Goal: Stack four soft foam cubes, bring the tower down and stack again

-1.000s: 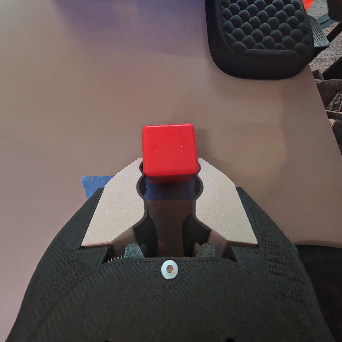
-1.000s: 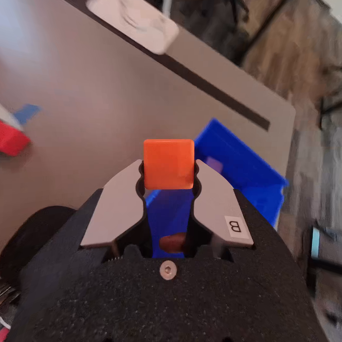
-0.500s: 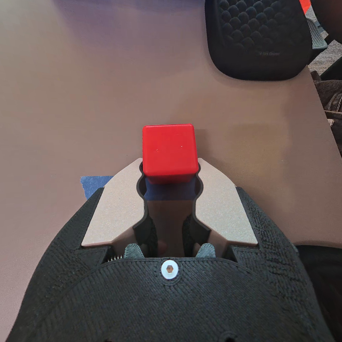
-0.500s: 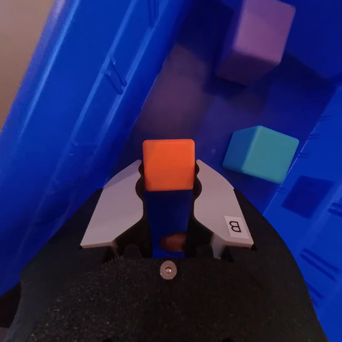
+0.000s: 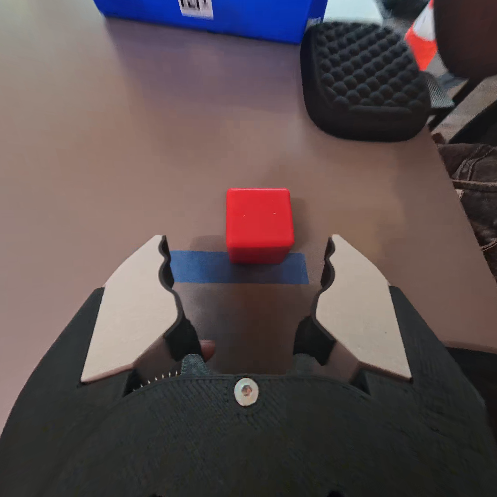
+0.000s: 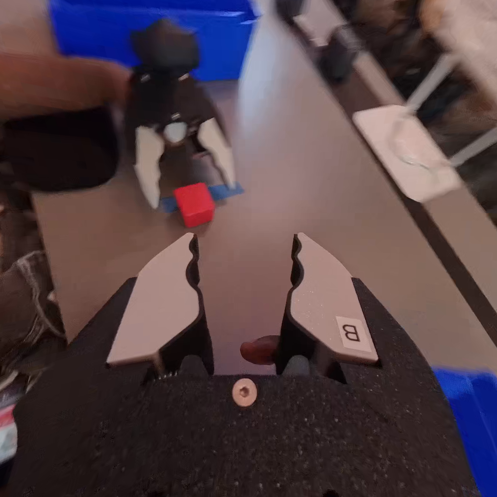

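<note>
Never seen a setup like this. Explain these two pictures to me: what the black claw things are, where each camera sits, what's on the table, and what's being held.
There is no robot here: a person holds a hand-operated clamp in each hand, each with a camera looking along its two fingers. One picture looks out from the left gripper, the other from the right gripper, which also sees the left one farther off. On the brown table stands a red cube partly on a strip of blue tape, with a bumpy black pad and a blue bin beyond. Both grippers are open and hold nothing.

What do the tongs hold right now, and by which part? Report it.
Nothing. The left tongs are open, just clear of the red cube on the blue tape. The right tongs are open and empty.
</note>
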The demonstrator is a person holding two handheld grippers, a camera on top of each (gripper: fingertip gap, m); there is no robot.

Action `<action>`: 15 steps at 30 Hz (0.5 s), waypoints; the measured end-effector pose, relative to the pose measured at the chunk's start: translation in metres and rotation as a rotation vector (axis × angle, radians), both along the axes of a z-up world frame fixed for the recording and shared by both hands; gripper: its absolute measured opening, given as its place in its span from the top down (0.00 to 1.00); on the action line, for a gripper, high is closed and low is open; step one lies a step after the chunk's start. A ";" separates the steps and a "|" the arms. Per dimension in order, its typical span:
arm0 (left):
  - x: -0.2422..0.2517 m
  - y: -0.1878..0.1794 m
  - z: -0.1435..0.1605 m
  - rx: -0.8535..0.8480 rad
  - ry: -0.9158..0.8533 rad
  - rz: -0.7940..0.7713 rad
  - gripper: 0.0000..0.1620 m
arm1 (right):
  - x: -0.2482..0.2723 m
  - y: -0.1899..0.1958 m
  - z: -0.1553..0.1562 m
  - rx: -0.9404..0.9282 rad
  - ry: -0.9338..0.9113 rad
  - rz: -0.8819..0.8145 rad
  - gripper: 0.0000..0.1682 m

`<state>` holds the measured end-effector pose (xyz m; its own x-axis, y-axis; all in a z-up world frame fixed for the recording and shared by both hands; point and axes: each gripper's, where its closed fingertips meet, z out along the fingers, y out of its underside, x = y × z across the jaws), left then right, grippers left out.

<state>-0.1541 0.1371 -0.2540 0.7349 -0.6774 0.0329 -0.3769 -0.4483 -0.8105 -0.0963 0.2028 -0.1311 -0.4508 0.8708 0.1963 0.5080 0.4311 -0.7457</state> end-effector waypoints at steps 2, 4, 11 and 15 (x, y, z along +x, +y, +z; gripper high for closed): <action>-0.006 0.003 0.018 0.093 -0.051 0.024 0.27 | -0.019 -0.031 -0.034 0.034 -0.125 0.137 0.62; -0.014 0.006 0.038 0.167 -0.114 0.068 0.24 | -0.035 -0.046 -0.066 0.065 -0.232 0.197 0.60; -0.032 0.007 0.062 0.246 -0.191 0.146 0.24 | -0.057 -0.066 -0.127 0.170 -0.393 0.315 0.64; -0.030 0.009 0.057 0.234 -0.153 0.147 0.24 | -0.058 -0.061 -0.122 0.169 -0.335 0.270 0.71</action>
<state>-0.1840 0.1459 -0.1975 0.8242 -0.5663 0.0064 -0.1878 -0.2838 -0.9403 -0.1546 0.1413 -0.2528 -0.7199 0.6817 0.1308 0.5616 0.6827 -0.4674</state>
